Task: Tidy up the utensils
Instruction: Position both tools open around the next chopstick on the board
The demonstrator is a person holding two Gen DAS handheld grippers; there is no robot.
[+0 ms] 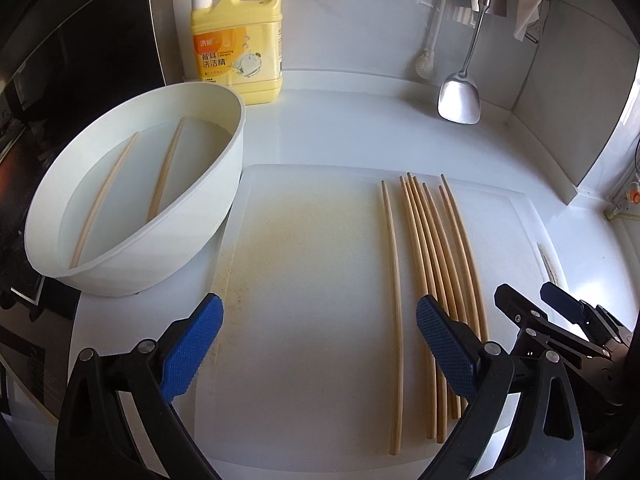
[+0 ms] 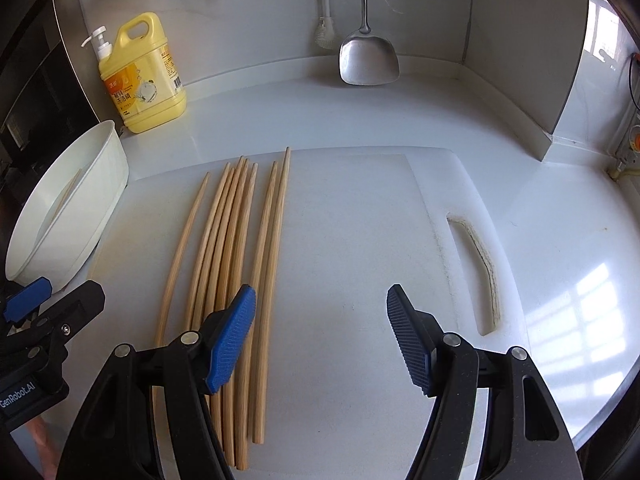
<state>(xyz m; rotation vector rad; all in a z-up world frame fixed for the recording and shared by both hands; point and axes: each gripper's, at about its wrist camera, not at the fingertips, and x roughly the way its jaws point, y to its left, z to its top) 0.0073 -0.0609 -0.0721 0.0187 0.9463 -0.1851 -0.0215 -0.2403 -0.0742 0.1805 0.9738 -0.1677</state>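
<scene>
Countertop board: chopsticks (image 2: 236,264) lengthwise, tips wallward

Both views look steeply down from close above the bench (image 1: 340,128), each past its own tongs at the lower frame edge. The left view faces the board's (image 1: 312,264) left part, bowl (image 1: 168,240) at left. The right view faces its right part. Both share the chopsticks (image 1: 436,264), soap jug (image 2: 148,76) and spatula (image 2: 368,60).
</scene>
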